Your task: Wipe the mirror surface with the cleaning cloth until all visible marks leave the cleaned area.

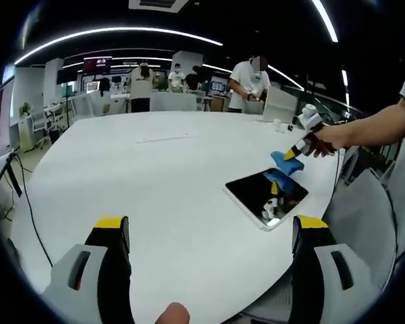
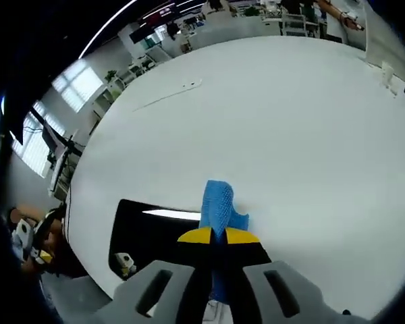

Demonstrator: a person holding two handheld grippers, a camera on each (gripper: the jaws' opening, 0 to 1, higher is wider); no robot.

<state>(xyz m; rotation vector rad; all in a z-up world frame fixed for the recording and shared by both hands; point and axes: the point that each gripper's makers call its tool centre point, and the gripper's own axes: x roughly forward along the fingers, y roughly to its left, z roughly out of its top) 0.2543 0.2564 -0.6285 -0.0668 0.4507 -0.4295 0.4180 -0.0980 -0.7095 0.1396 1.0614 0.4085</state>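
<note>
The right gripper [image 2: 219,235] is clenched on the blue cleaning cloth [image 2: 219,201], which hangs over the far edge of the mirror [image 2: 148,233]. The left gripper [image 1: 211,231] is released, jaws wide apart above the white desk [image 1: 155,182], well short of the mirror [image 1: 266,196], which lies flat near the desk's edge
</note>
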